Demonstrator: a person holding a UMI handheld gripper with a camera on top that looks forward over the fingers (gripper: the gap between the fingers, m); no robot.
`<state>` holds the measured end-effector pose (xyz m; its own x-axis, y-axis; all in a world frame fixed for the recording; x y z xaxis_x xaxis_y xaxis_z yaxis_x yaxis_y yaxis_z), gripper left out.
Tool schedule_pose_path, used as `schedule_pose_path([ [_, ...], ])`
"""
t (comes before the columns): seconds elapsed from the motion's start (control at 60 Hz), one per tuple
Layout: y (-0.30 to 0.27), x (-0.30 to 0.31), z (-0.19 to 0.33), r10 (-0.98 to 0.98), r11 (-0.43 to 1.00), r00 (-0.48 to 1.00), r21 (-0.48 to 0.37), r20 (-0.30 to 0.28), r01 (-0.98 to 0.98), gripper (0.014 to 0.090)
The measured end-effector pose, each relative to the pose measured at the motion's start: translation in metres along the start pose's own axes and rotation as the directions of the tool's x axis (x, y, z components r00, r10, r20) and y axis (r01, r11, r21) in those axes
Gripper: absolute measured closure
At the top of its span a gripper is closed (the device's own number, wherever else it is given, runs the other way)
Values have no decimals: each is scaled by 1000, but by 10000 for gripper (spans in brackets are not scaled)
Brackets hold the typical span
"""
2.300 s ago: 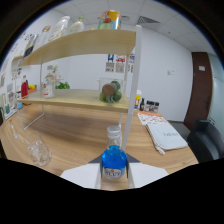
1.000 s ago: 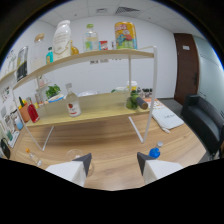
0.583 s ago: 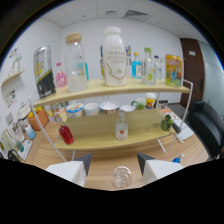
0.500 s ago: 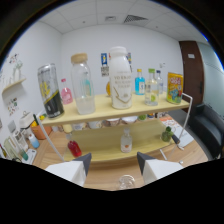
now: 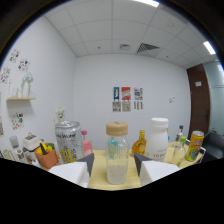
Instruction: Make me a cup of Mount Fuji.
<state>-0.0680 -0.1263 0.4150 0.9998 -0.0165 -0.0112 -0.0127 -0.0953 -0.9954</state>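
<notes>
I am lining up the gripper (image 5: pixel 113 162), fingers spread wide, on the wooden-capped clear bottle (image 5: pixel 117 154) just ahead (ingredient-fetching stage, I judge); next, closing squarely.

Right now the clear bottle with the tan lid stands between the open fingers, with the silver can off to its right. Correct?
Not quite. In the gripper view the clear bottle with the tan lid does stand between the open fingers, but the silver can is on its left; the white bottle is on its right.
</notes>
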Motion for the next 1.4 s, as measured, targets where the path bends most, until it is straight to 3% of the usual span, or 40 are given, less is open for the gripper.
schedule_pose_path([
  [0.067,3,3,11,-1,1000,1000,-23,-16,1,361],
  [0.25,11,7,26,15,997,1000,-71,-27,-17,614],
  [0.433,11,7,24,19,996,999,-90,-26,-21,634],
  [0.683,-42,-4,-12,-10,999,1000,40,16,9,641],
  [0.8,-36,-8,-39,-4,998,999,63,35,1,642],
  [0.933,13,-12,-64,1,1000,999,21,37,-1,643],
  [1.133,137,-11,-81,42,993,999,-115,4,-41,644],
  [1.317,241,-14,-83,183,959,983,-216,-17,-182,643],
  [1.4,268,-11,-84,274,936,961,-223,-33,-274,644],
])
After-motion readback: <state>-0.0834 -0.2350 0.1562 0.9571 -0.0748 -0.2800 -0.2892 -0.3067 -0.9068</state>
